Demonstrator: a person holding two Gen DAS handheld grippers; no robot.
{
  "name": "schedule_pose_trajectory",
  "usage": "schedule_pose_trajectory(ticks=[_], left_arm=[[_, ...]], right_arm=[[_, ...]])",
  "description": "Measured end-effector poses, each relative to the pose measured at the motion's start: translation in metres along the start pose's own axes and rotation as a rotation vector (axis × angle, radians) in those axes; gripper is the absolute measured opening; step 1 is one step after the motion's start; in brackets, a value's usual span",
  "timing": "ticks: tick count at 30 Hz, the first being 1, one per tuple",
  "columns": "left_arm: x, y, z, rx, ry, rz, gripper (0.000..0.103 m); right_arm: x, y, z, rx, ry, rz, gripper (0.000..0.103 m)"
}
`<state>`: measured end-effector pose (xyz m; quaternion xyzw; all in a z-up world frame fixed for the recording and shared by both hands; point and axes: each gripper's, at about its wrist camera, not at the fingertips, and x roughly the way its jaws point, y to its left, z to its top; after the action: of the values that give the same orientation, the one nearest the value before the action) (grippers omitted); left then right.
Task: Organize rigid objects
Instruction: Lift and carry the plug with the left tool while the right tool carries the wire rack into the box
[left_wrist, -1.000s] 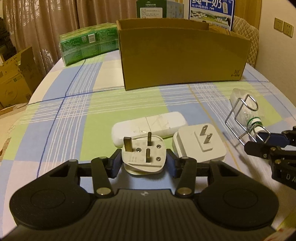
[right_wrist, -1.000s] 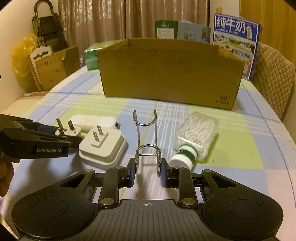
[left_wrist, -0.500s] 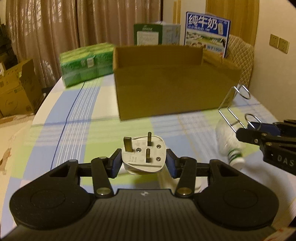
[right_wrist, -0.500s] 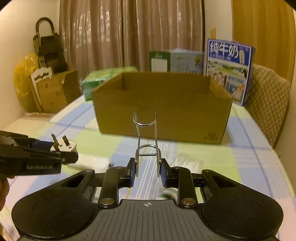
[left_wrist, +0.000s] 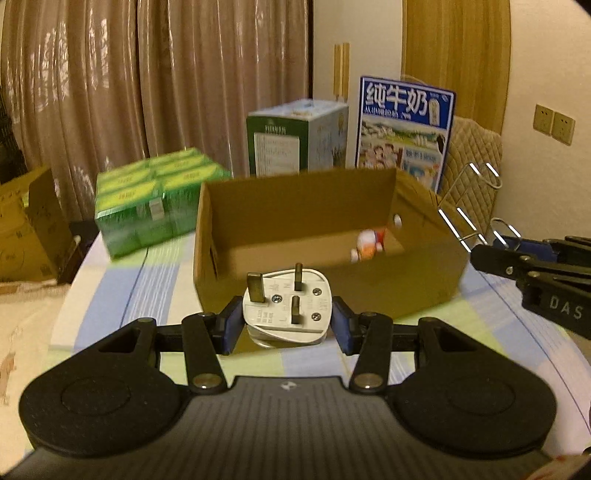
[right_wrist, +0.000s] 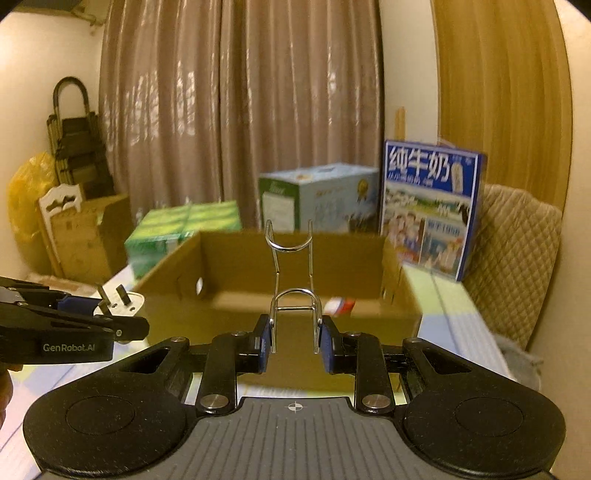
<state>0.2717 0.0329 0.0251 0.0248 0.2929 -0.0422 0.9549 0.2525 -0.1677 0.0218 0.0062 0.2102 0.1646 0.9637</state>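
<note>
My left gripper (left_wrist: 284, 321) is shut on a white three-pin plug (left_wrist: 286, 310) and holds it in the air just before the near wall of the open cardboard box (left_wrist: 236, 236). My right gripper (right_wrist: 293, 341) is shut on a bent wire rack (right_wrist: 291, 269), raised before the same box (right_wrist: 177, 273). The rack also shows in the left wrist view (left_wrist: 467, 206), at the box's right end. A small red and white toy (left_wrist: 369, 243) lies inside the box. The left gripper with the plug (right_wrist: 122, 299) shows at the left in the right wrist view.
Behind the box stand a green pack (left_wrist: 155, 199), a green and white carton (left_wrist: 295, 140) and a blue milk carton (left_wrist: 402, 125). A quilted chair back (right_wrist: 517, 240) is at the right. Brown boxes (right_wrist: 88, 232) stand on the floor at the left. The checked tablecloth (left_wrist: 122, 291) lies below.
Both grippers have risen from the table with the plug and the wire rack and moved toward the box. The box's inside now shows; the other table objects have dropped out of view.
</note>
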Motion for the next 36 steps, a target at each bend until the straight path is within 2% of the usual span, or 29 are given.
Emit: schedule_pose_trajectory(ticks=[7, 16, 22, 27, 36], left_arm=[[0.039, 0.012, 0.035, -0.018, -0.018, 0.005, 0.044], [0.088, 0.026, 0.053, -0.007, 0.006, 0.025, 0.044], [0.105, 0.031, 0.052, 0.004, 0.03, 0.036, 0.044], [0.116, 0.032, 0.047, 0.005, 0.062, 0.045, 0.044], [0.121, 0.031, 0.045, 0.003, 0.074, 0.046, 0.044]], right_arm=[[0.039, -0.029, 0.031, 0.01, -0.023, -0.056, 0.024], [0.092, -0.062, 0.033, 0.009, 0.033, -0.124, 0.024], [0.106, -0.072, 0.024, 0.006, 0.075, -0.153, 0.024], [0.113, -0.078, 0.022, 0.022, 0.096, -0.143, 0.024], [0.117, -0.083, 0.018, 0.036, 0.114, -0.137, 0.024]])
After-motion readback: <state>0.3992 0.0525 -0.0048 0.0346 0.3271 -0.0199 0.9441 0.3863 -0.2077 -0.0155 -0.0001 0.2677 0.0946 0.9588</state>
